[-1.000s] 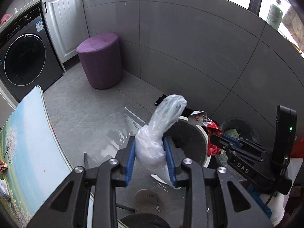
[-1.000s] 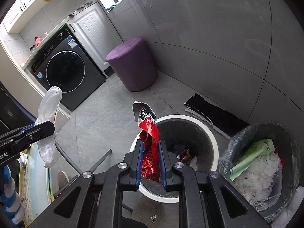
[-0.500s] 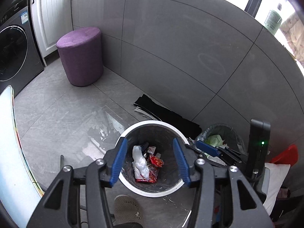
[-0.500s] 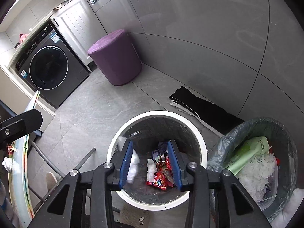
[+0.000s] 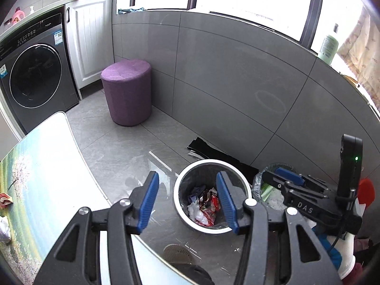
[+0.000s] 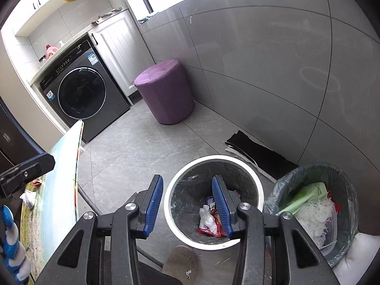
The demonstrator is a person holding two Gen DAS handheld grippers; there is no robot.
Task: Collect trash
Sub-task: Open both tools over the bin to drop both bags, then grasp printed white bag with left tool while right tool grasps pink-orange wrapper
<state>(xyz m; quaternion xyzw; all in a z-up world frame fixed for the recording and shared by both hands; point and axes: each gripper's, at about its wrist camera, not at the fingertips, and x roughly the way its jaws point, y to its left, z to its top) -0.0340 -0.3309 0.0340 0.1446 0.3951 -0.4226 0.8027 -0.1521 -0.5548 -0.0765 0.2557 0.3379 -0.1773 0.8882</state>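
Observation:
A white-rimmed grey bin (image 5: pixel 180 187) (image 6: pixel 260 196) stands on the floor below both grippers. Inside it lie a clear plastic bag (image 5: pixel 196 214) (image 6: pixel 206 218) and a red wrapper (image 5: pixel 212 201) (image 6: pixel 215 225). My left gripper (image 5: pixel 187 201) is open and empty, above the bin's left side. My right gripper (image 6: pixel 187 206) is open and empty above the bin; it also shows at the right of the left wrist view (image 5: pixel 285 178). More scraps lie on the table: a white crumpled piece (image 6: pixel 29 198) and a reddish piece (image 5: pixel 6 200).
A second bin with a plastic liner (image 6: pixel 342 180) holds green and white trash to the right. A table with a printed top (image 5: pixel 42 166) is at the left. A purple stool (image 5: pixel 127 92), a washing machine (image 5: pixel 35 78) and a black mat (image 6: pixel 256 152) are farther off.
Both grippers opened and dropped the plastic bag and the red wrapper into the white-rimmed bin. Both have since lifted and pulled back a little.

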